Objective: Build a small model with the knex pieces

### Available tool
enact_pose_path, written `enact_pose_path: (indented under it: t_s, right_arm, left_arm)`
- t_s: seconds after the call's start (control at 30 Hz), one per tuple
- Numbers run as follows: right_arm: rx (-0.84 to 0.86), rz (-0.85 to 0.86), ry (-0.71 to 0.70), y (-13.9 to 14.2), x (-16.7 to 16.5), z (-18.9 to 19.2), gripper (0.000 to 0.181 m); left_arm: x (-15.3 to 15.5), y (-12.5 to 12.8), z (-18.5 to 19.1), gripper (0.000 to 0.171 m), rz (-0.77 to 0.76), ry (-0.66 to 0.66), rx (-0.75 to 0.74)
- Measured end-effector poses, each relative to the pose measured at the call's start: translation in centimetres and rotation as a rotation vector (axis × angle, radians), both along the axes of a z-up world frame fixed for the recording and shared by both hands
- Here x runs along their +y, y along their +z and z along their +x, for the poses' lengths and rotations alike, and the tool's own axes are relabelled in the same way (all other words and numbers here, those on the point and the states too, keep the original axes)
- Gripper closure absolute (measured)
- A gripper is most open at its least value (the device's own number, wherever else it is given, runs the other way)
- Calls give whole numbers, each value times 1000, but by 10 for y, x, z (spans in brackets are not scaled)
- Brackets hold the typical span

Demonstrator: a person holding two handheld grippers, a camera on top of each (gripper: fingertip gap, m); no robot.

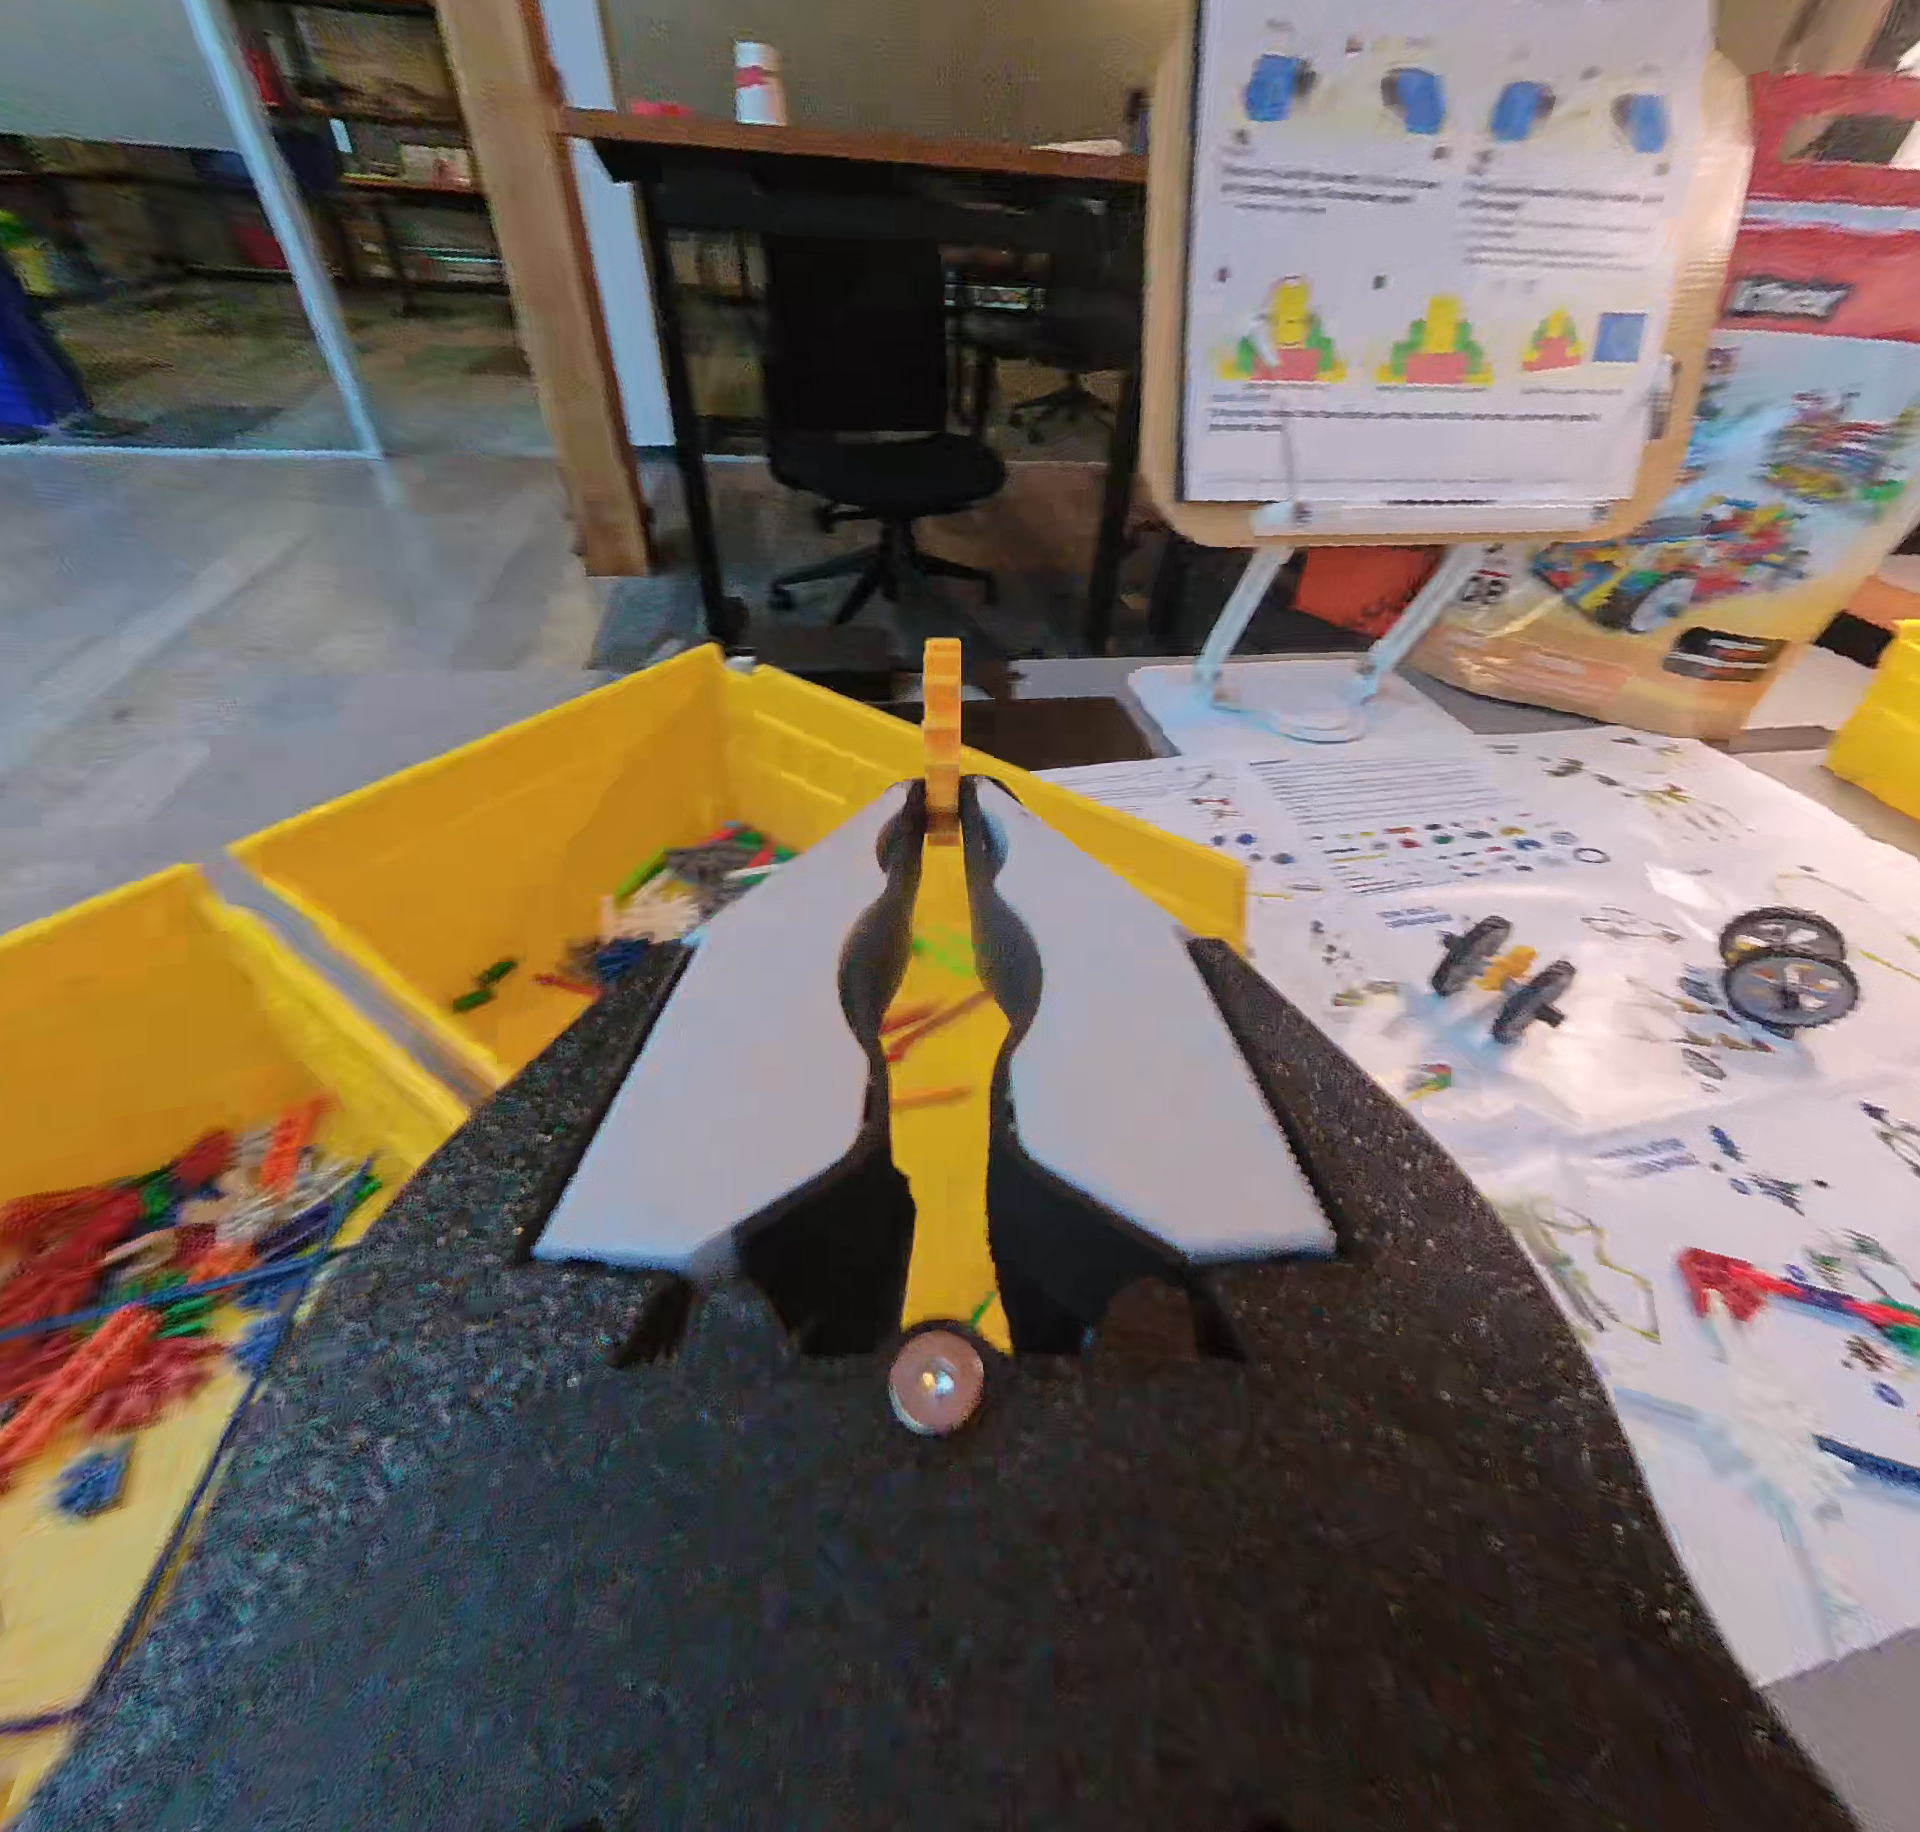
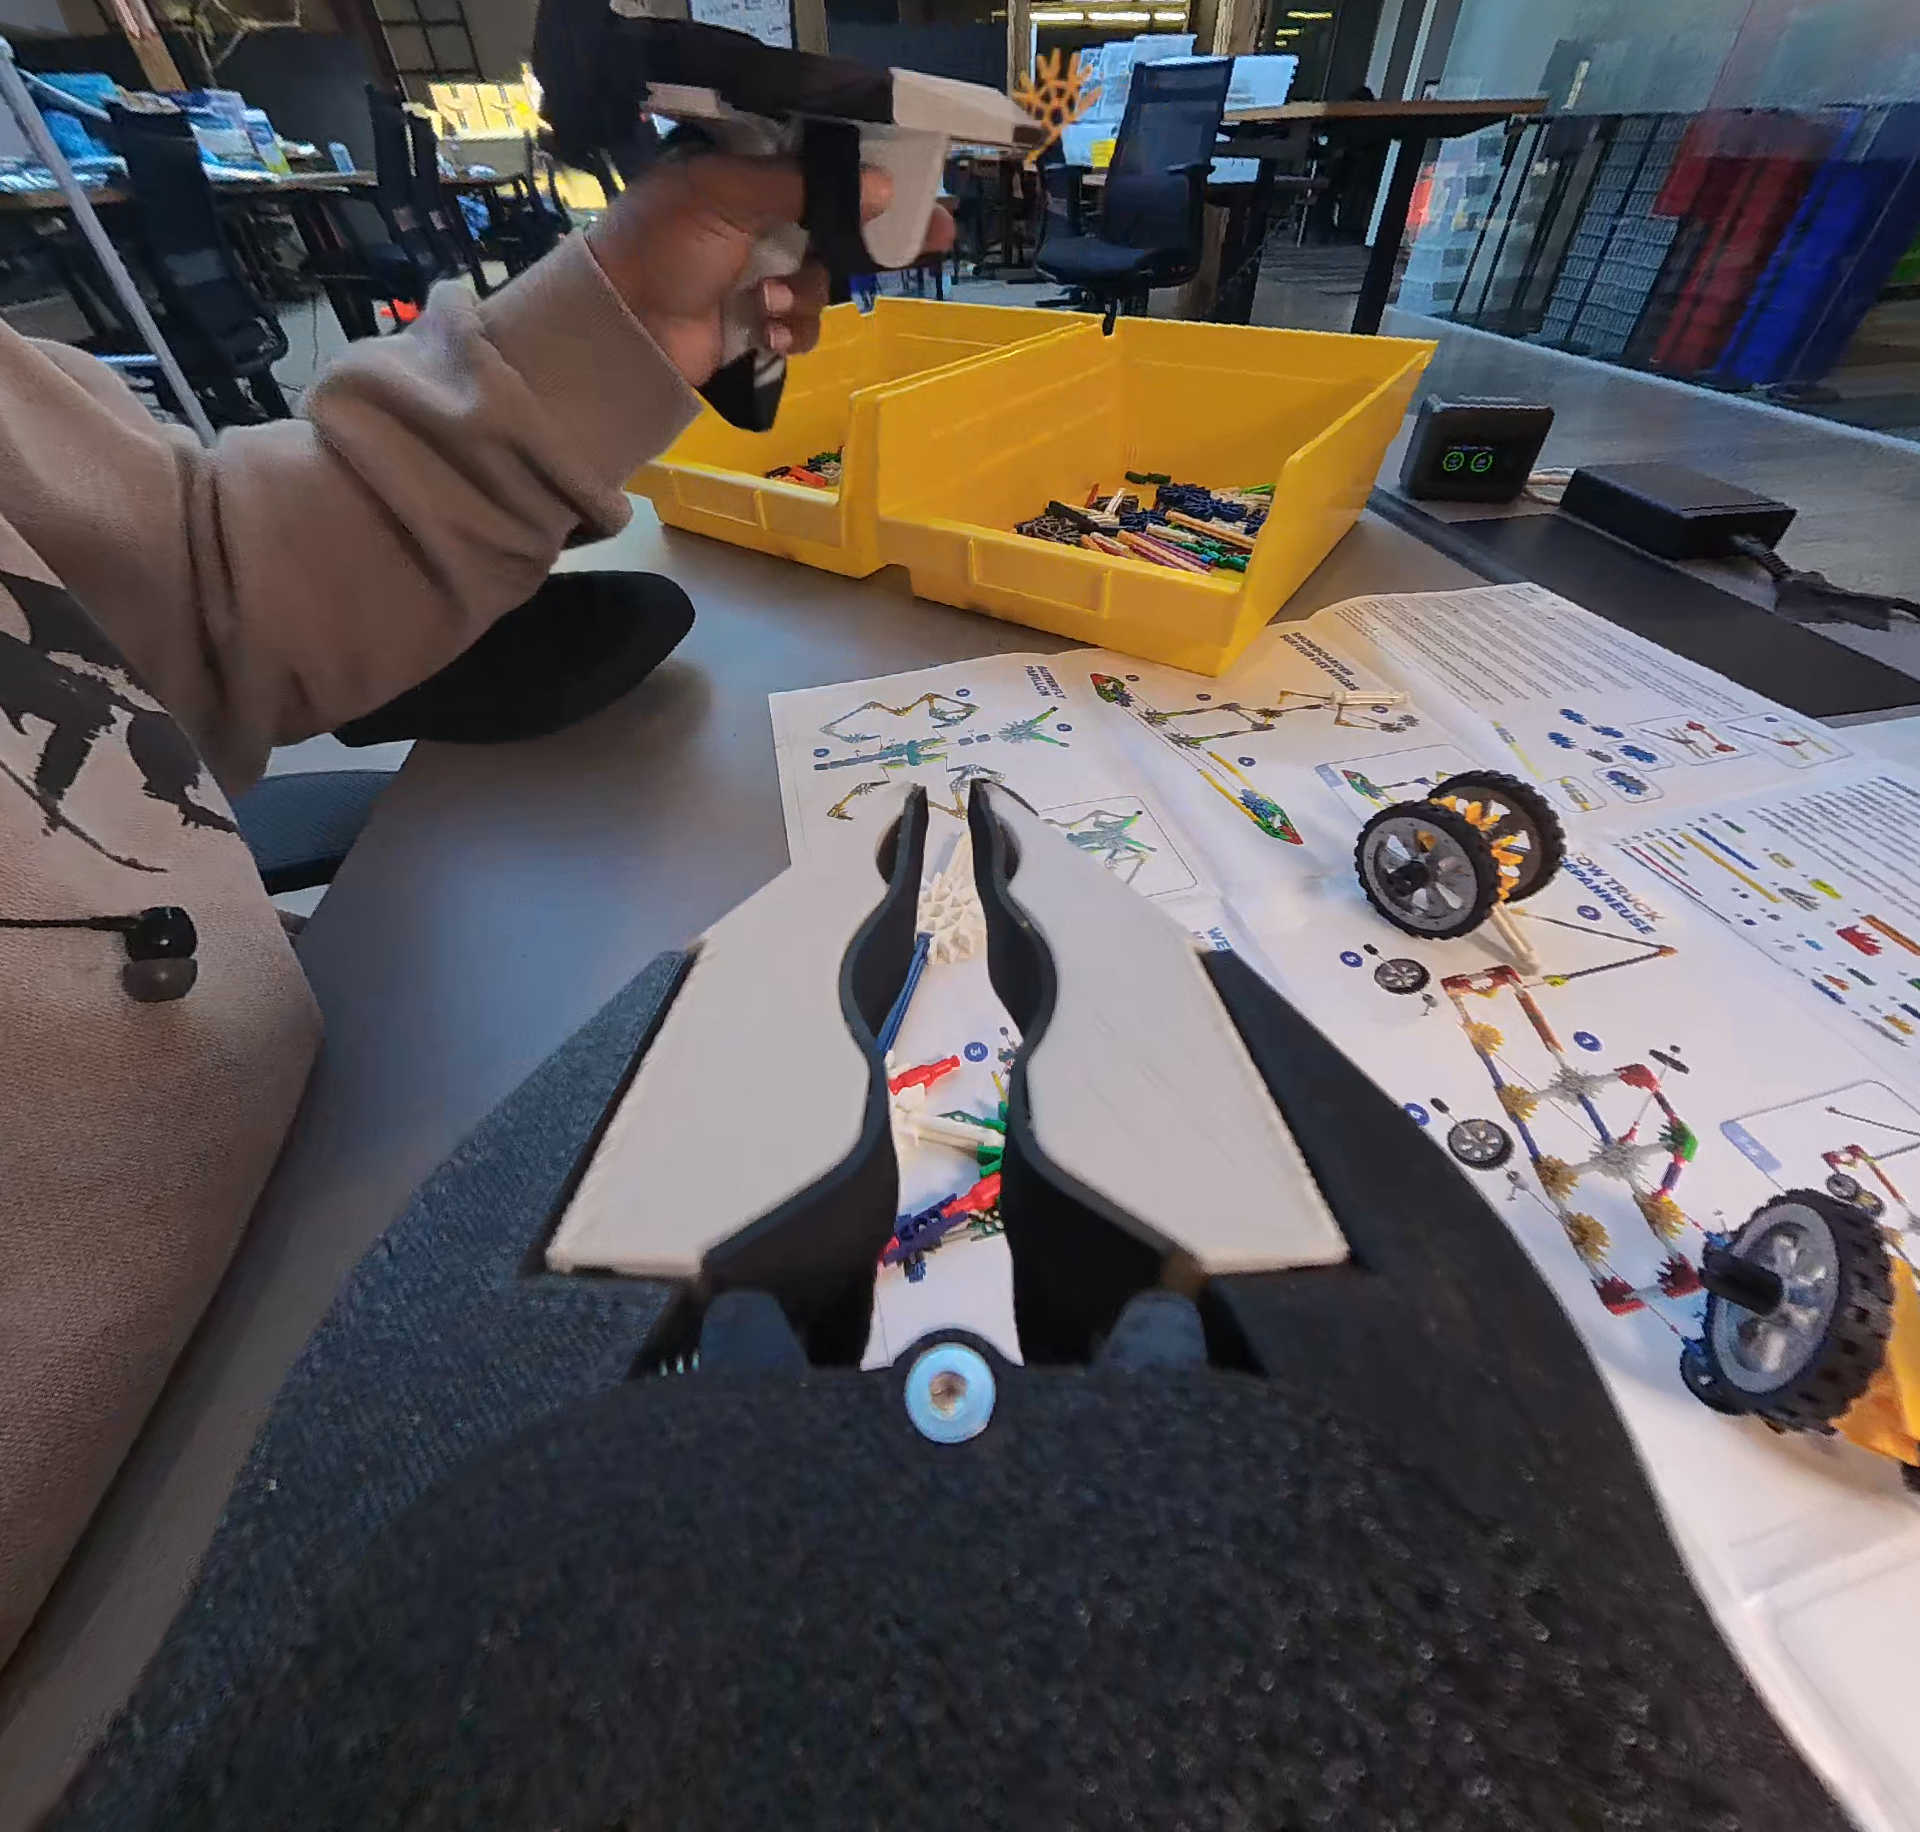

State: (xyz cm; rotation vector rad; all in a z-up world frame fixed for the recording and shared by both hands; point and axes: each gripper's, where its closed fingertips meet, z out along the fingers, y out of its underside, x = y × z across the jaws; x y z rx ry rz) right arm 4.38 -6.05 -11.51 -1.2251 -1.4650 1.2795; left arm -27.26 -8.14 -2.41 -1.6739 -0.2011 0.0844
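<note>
My left gripper (image 1: 941,795) is shut on an orange snowflake-shaped connector (image 1: 941,712), seen edge-on and sticking up past the tips, above a yellow bin (image 1: 499,816) of rods and connectors. In the right wrist view a hand holds the left gripper (image 2: 1023,125) high over the bins, with the orange connector (image 2: 1055,97) at its tip. My right gripper (image 2: 948,800) is low over the instruction sheet (image 2: 1558,681). It is closed on a white connector (image 2: 951,909) joined to a blue rod (image 2: 902,993) and a small multicoloured assembly (image 2: 951,1148).
Two yellow bins (image 2: 1101,587) stand at the far side of the grey table. A wheel pair (image 2: 1455,857) and a wheeled yellow piece (image 2: 1787,1304) lie on the sheet. A clipboard stand (image 1: 1434,224) and toy box (image 1: 1766,494) stand behind. A sleeve (image 2: 364,494) fills the left.
</note>
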Motion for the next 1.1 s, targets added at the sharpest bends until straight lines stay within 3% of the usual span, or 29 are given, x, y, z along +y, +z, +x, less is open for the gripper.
enact_pose_path:
  t_s: [0.1, 0.17, 0.27, 0.3, 0.33, 0.43, 0.53, 0.63, 0.73, 0.87, 1.0, 1.1]
  right_arm:
    - [2, 3, -9, 1, 2, 1, 174]
    - [0, -2, -15, 1, 5, 1, 172]
    - [-4, -23, -21, -1, 9, 1, 169]
    - [-6, -34, -27, -1, 11, 1, 167]
    - [-7, -43, -36, -2, 13, 0, 165]
    - [-5, -42, -69, 1, 20, 2, 164]
    - [-23, -16, -105, 2, 28, 4, 162]
    - [-76, 3, -137, -5, 38, 6, 157]
    - [-148, 10, -152, -16, 46, 9, 149]
    - [-223, 71, -206, -25, 62, 17, 146]
    - [-294, 56, -170, -29, 68, 31, 147]
    - [-362, 78, -106, -39, 62, 39, 150]
  left_arm:
    - [-61, -3, -83, 168, -99, 313, 45]
    - [-91, -17, -112, 168, -181, 402, 5]
    - [-113, -47, -131, 168, -346, 488, 28]
    - [-118, -51, -134, 160, -367, 522, 55]
    - [-119, -50, -135, 150, -361, 540, 77]
    - [-109, -34, -123, 150, -295, 522, 127]
    - [-70, -8, -75, 146, -171, 308, 135]
    - [-20, -3, 18, 146, -137, -93, 157]
    - [13, -37, 127, 138, -244, -518, 191]
    - [32, -108, 221, 137, -425, -841, 310]
    - [39, -163, 275, 133, -550, -1017, 309]
    - [41, -186, 296, 131, -604, -1096, 419]
